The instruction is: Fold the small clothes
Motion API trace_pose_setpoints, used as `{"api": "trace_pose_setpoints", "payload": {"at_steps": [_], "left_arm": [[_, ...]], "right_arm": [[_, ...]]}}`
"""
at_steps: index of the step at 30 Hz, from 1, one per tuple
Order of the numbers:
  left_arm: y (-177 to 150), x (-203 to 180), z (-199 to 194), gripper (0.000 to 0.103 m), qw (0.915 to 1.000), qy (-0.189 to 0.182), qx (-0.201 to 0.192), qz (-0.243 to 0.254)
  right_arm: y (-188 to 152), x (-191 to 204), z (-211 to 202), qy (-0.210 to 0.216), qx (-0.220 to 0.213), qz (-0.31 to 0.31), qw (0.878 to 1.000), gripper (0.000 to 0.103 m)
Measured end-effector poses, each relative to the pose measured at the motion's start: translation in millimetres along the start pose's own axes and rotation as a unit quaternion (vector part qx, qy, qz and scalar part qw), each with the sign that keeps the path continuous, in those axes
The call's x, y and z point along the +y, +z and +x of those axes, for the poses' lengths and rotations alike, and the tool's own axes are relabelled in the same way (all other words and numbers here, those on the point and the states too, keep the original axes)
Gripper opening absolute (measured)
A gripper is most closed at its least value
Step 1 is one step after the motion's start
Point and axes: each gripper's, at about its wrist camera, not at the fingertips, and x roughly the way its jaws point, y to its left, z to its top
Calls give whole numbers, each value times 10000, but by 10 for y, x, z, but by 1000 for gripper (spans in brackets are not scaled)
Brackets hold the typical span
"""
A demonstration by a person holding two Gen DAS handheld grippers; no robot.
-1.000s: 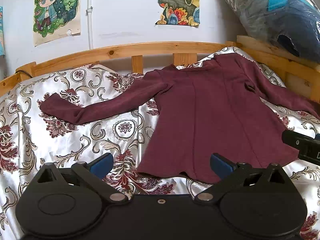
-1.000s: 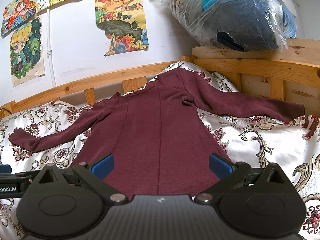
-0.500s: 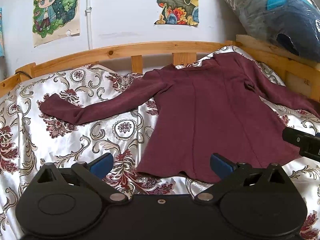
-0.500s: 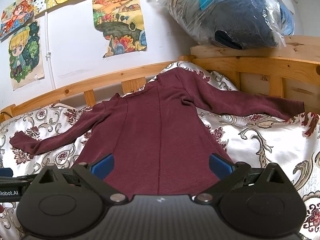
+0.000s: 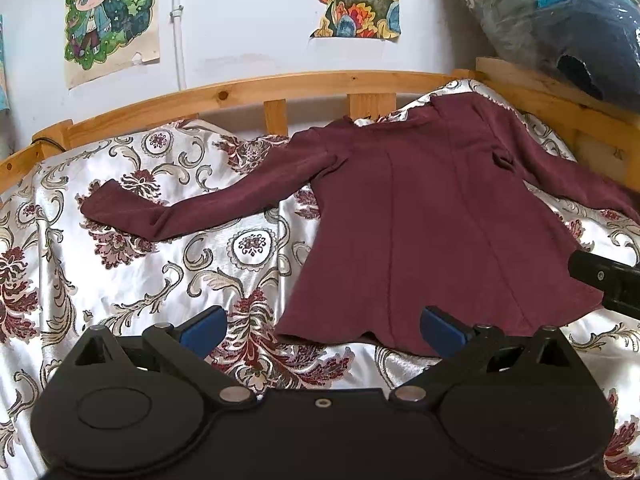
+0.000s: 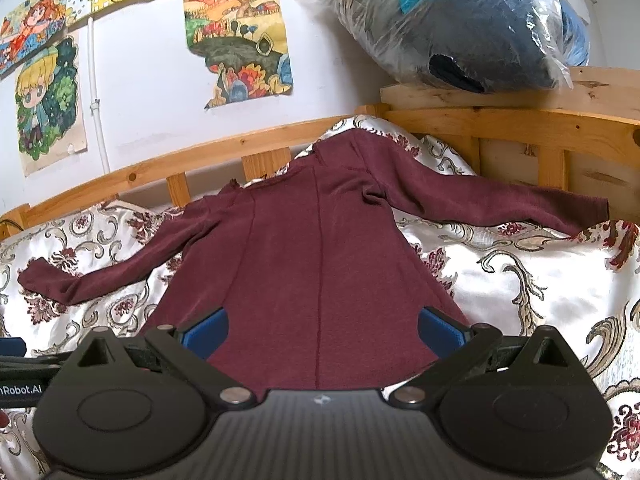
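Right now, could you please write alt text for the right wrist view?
A dark maroon long-sleeved knit top lies flat, sleeves spread, on a white satin floral bedspread inside a wooden bed frame. The open right gripper hovers at its hem, holding nothing.

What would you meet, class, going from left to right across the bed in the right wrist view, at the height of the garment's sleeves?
Floral bedspread → left sleeve cuff → maroon top's body → right sleeve → wooden bed frame.
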Motion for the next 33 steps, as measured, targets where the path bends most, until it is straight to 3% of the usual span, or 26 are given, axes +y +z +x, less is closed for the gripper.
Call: {"api": "trace_pose_setpoints", "payload": {"at_steps": [8,12,18,24,29,33], "left_arm": [[0,-3,44,102,9999,73,156,10],[31,-22,77,102,9997,70,221,48],[279,-109,230,102,9994,-81,319,126],[794,-280,418,102,9961,-322,429,705],[1109,-440,679,102,9955,-410,416,747],[1186,-569,1045,102,9957,-550,421,618]], "right_arm": [[8,-53,18,-192,120,175,9996,103],[63,-130,-25,-435,-42,298,9986,103],[294,-417,-38,-1190,-548,657,9892,103],[687,-921,94,-2113,-968,821,9691,103],[954,-1460,375,-2674,-766,1059,9547,103],[1059,-1770,539,-2993,-601,776,9491,102]]}}
